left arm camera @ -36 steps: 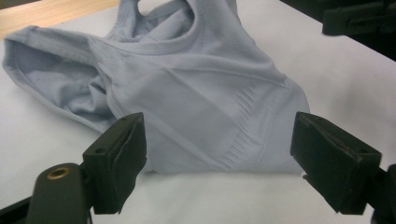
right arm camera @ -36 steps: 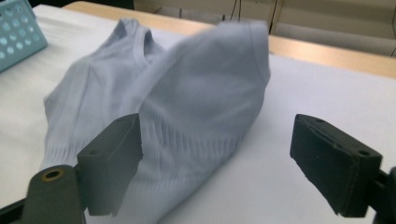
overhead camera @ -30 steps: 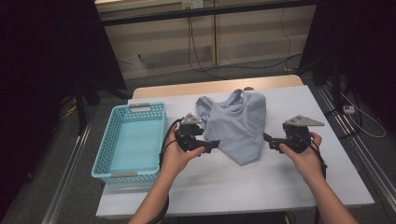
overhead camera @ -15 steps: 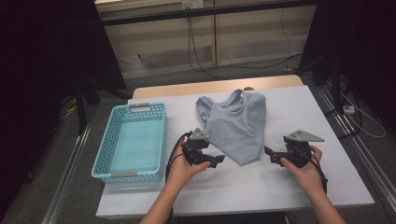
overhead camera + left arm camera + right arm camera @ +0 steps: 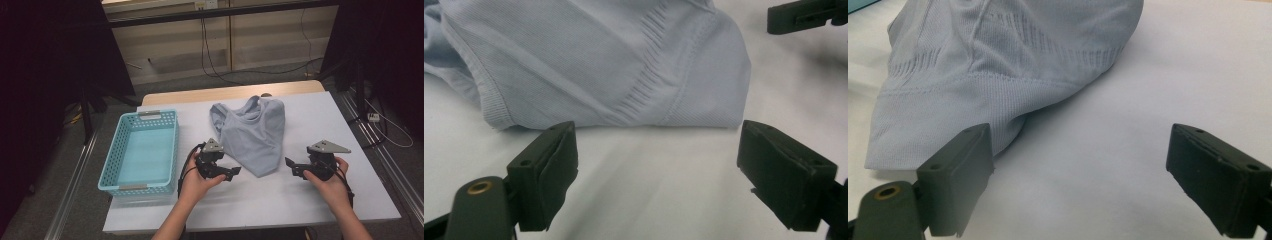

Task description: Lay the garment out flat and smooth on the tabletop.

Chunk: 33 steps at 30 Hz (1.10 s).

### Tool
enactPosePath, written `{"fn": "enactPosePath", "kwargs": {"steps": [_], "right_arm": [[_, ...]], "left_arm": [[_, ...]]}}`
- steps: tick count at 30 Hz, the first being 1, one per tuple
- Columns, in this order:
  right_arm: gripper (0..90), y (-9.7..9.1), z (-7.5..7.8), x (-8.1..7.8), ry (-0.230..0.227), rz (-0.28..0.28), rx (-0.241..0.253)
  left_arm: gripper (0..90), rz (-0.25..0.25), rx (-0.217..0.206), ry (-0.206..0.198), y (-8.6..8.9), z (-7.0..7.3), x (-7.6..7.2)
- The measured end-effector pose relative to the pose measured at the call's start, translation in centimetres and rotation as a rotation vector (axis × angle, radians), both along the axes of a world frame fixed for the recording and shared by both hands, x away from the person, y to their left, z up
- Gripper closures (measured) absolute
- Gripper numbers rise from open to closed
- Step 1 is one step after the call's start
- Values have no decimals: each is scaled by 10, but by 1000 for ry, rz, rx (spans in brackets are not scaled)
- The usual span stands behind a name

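Both hands have drawn back toward the bottom of the frame since a second ago, leaving the garment's sides and settling at either side of its lower tip. In the high view the left gripper (image 5: 234, 171) sits lower centre-left, its fingers pointing right toward the pale blue garment (image 5: 252, 132), close to the tip but apart from it. At the lower right, the right gripper (image 5: 291, 167) points left at the same tip, with a strip of bare table (image 5: 300, 110) between.

The garment lies crumpled at the centre of the white table, tapering to a point at its lower end, its upper edge near the far side. A turquoise basket (image 5: 170, 150) stands at the left of the frame, just beside the left hand's cable.

Seen from the left gripper view, the fingers (image 5: 549, 170) stand wide apart with bare table between them, the garment's ribbed hem just beyond. From the right gripper view, the fingers (image 5: 960, 175) have just been opening and stand wide; one finger seems to touch or nearly touch the hem, though that is hard to judge.
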State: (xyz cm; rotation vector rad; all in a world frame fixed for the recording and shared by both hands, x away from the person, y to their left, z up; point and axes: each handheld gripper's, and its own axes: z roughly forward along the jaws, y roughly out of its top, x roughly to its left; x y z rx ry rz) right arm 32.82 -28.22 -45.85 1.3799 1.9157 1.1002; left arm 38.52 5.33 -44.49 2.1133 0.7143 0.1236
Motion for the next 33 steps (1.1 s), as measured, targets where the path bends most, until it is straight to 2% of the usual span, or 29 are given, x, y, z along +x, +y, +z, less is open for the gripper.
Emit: {"fn": "enactPosePath", "kwargs": {"steps": [4, 6, 8, 10, 12, 16, 18, 22, 25, 30, 31, 33], "right_arm": [[104, 0, 1, -2, -1, 4, 1], [95, -1, 1, -3, 2, 9, 5], [92, -2, 0, -5, 6, 9, 2], [92, -4, -1, -8, 9, 9, 0], [92, -6, -1, -11, 10, 2, -2], [91, -10, 0, -16, 5, -11, -3], [91, -12, 1, -18, 0, -15, -5], [91, -15, 1, -19, -4, -22, -4], [91, -16, 1, -19, -6, -25, -2], [91, -15, 1, -18, -6, -24, 1], [92, -14, 1, -17, -8, -21, 1], [91, -13, 1, -16, -7, -20, -1]], "left_arm": [[198, -18, 9, -5, -6, -2, 1], [221, -45, 18, -6, -11, -2, 2], [240, -57, 22, -20, -18, -3, 1], [252, -69, 22, -17, -22, -3, 2], [259, -88, 15, 0, -34, -5, 2], [325, -127, 38, 2, -50, -11, 0], [325, -131, 64, -15, -55, -14, 0], [380, -127, 85, -25, -59, -18, 1], [482, -123, 112, -61, -58, -19, 1], [648, -93, 110, -49, -55, -19, 2], [692, -84, 119, -59, -56, -18, 2], [747, -69, 140, -54, -56, -17, 2]]}}
